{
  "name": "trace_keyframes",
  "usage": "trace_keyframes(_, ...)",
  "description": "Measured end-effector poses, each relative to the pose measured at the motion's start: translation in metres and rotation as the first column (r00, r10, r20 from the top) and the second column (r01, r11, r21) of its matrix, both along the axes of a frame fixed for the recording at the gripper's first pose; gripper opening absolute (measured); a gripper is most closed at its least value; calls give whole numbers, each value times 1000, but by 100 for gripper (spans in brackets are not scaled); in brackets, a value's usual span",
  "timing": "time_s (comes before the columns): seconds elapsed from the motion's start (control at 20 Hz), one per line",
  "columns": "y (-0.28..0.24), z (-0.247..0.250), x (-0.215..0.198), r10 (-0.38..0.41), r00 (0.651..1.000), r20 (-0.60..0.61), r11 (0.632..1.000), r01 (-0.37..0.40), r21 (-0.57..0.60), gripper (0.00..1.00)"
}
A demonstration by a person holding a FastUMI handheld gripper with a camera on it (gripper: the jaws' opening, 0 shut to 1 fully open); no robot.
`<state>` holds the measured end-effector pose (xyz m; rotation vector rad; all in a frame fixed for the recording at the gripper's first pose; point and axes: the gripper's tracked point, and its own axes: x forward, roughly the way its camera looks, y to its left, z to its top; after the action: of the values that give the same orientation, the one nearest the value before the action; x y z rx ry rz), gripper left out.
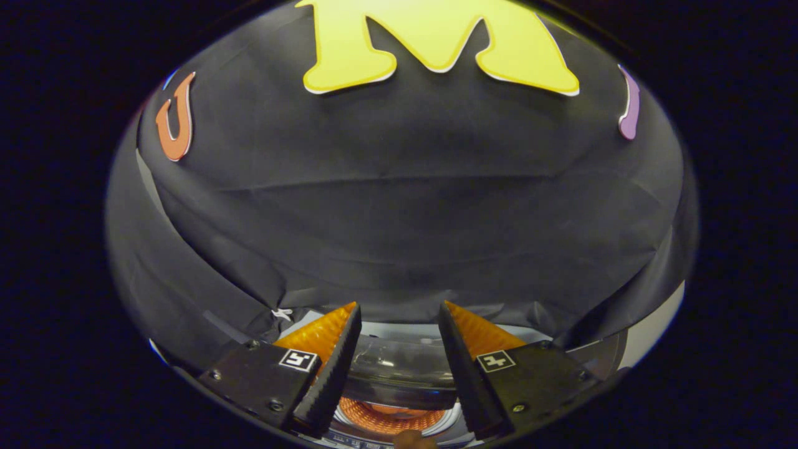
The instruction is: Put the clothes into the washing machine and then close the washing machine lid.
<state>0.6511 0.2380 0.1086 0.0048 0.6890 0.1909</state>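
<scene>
A hand-held two-finger gripper (399, 324) points forward and slightly upward toward the black cloth wall (399, 206) of the booth. Its two wedge-shaped fingers (333, 368) stand apart with nothing between them, so the claw is open and holds nothing.

Low down, in the gap between the fingers and just beneath their tips, lies the top of a small toy-like washing machine (399, 333) with a pale body. A dark, glossy, translucent curved lid (399, 374) sits across the gap. Whether it is raised or down cannot be told from this angle. Below it, closer to the base of the claw, an orange ribbed drum (386, 419) shows inside a round white-rimmed opening. A small brownish rounded shape (413, 440) sits at the very bottom, too little of it visible to say what it is.

No garment can be made out here, so where the clothes lie cannot be told.

The relation that matters: the machine sits below and slightly ahead of the claw, centred between the fingers, while the claw aims over it at the wall. Any next move on the lid or drum would likely need the claw to tip downward.
</scene>
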Motion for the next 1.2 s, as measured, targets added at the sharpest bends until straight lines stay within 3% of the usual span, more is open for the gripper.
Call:
trace_keyframes(0.15,-2,-10,-1,-13,1000,-26,999,14,38,79)
trace_keyframes(0.3,-5,-14,3,20,1000,6,1000,-20,1,78)
trace_keyframes(1.2,-1,-8,-31,31,995,99,1000,-31,-7,78)
